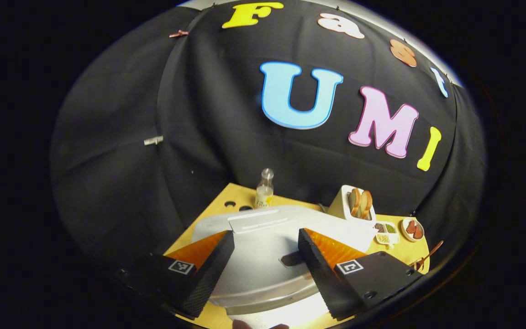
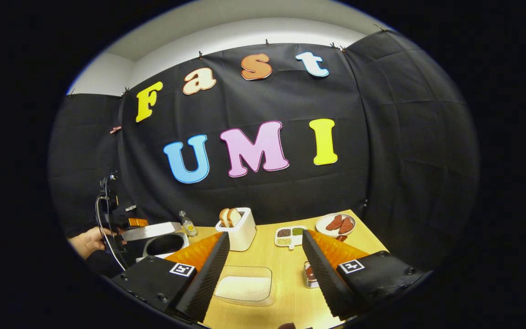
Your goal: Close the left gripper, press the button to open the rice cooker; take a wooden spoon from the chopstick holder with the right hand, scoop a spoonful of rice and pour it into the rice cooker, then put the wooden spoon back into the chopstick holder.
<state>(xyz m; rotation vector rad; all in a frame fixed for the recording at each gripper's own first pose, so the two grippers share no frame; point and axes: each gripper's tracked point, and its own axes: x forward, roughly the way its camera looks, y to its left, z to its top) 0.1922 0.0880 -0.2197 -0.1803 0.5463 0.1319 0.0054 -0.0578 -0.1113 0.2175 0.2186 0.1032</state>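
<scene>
The white rice cooker (image 2: 162,240) stands at the table's left. Its lid (image 2: 151,230) is lifted off the dark inner pot. In the left gripper view the lid (image 1: 263,260) lies just beyond my left gripper (image 1: 265,256), whose fingers are spread wide apart with nothing between them. A hand (image 2: 90,240) holds that left gripper (image 2: 133,223) by the cooker. My right gripper (image 2: 265,265) is open above a clear container of white rice (image 2: 244,287). Thin wooden handles (image 1: 427,257) stick up at the right edge. A small holder (image 2: 309,274) is partly hidden behind my right finger.
A white toaster with bread slices (image 2: 238,230) stands at the back of the wooden table (image 2: 286,297), with a small bottle (image 2: 186,224) beside the cooker. A divided dish of seasonings (image 2: 290,235) and a plate of sausages (image 2: 336,224) sit at the back right.
</scene>
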